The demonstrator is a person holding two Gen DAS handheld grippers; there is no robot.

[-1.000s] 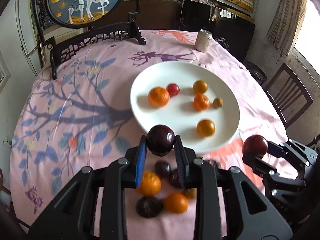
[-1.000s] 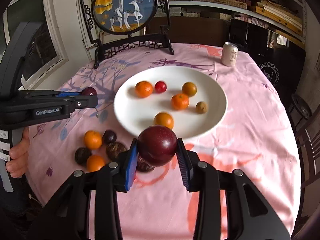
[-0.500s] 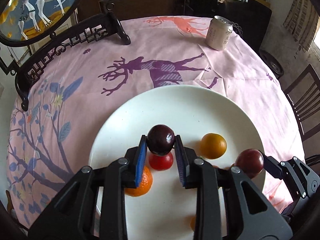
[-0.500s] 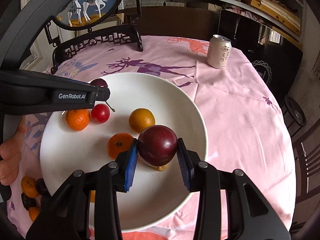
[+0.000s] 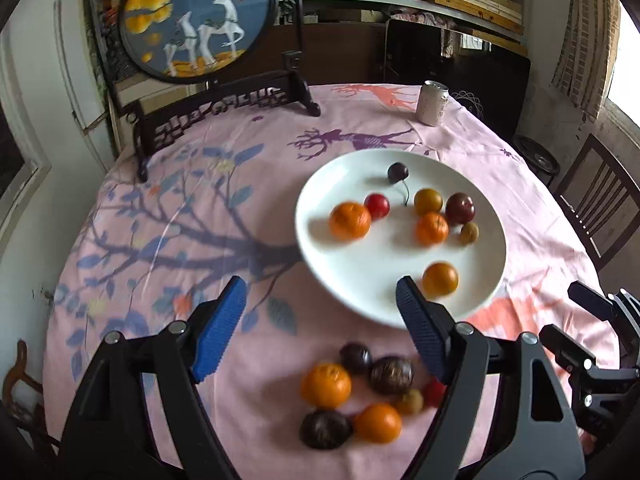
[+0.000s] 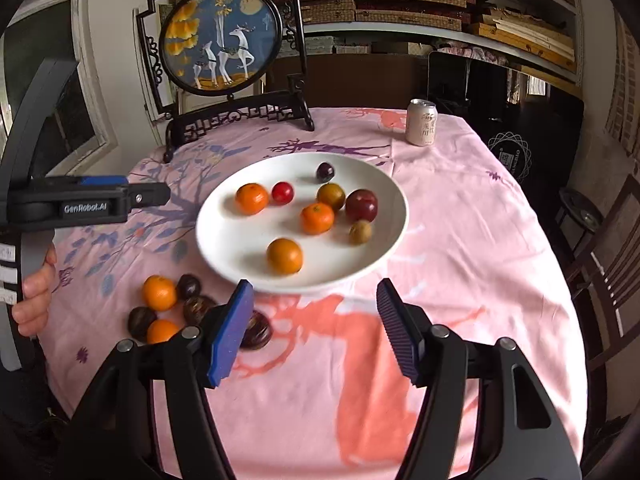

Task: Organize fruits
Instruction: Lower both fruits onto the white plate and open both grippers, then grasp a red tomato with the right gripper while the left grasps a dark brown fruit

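The white plate [image 5: 376, 280] [image 6: 232, 248] holds several fruits, among them oranges, a small dark plum [image 5: 398, 172] [image 6: 325, 172] at its far side and a big red plum [image 5: 460, 208] [image 6: 361, 205] at its right. My left gripper [image 5: 320, 320] [image 6: 148, 196] hangs near the plate's left front, its jaws opening with nothing between them. My right gripper [image 6: 314, 304] [image 5: 558, 308] hovers before the plate's near rim, its jaws also opening and empty. A pile of loose fruits [image 5: 360, 392] [image 6: 172, 308], oranges and dark plums, lies on the pink cloth in front of the plate.
A drink can [image 5: 432, 103] [image 6: 421, 122] stands at the far right of the table. A round deer screen on a dark carved stand [image 5: 224, 100] [image 6: 240, 114] fills the far left. A wooden chair [image 6: 608, 248] is at the right edge. A hand [image 6: 36, 292] grips the left tool.
Both grippers let go of their plums, which now lie on the plate. Both pulled back from over the plate toward the table's near side, and their jaws stand wide.
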